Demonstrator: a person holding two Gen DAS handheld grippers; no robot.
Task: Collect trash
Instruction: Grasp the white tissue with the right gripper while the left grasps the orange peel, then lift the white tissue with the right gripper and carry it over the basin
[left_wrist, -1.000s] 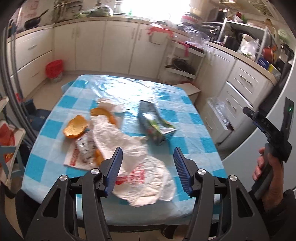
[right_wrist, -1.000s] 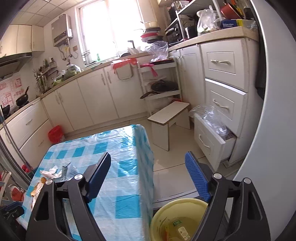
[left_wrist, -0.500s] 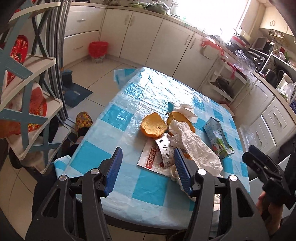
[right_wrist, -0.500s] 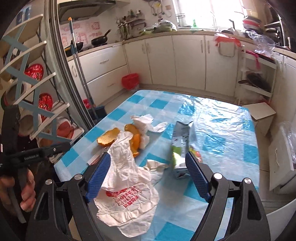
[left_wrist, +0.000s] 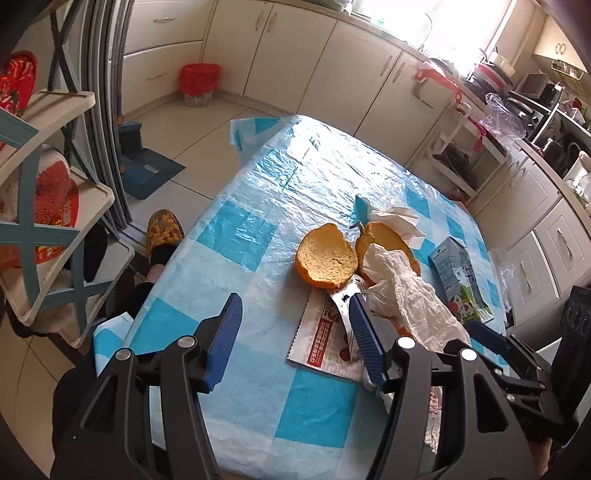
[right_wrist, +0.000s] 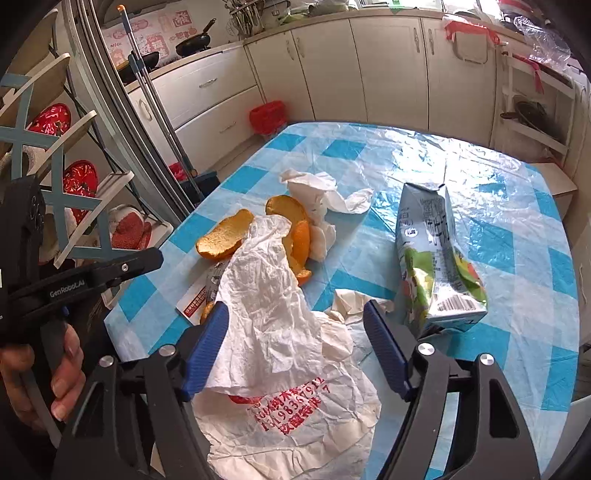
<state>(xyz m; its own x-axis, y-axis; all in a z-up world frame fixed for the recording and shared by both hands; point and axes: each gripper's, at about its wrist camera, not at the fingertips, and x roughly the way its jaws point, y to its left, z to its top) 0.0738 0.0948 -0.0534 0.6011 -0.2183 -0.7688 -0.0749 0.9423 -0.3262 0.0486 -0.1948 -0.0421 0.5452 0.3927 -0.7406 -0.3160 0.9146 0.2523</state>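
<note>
With both jaws wide open & holding nothing, right gripper (right_wrist: 295, 345) straddles the bag (right_wrist: 288, 354) at lower centre, prob. to pinch it open for trash. Peels (right_wrist: 225, 236), tissue (right_wrist: 325, 195), carton (right_wrist: 436, 266) lie mid-frame on bench (right_wrist: 517, 221); left gripper (left_wrist: 295, 339) hovers near wrapper (left_wrist: 321, 339).

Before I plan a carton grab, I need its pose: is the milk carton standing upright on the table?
No, the milk carton lies on its side on the checked tablecloth, crumpled, its gabled top pointing away.
</note>
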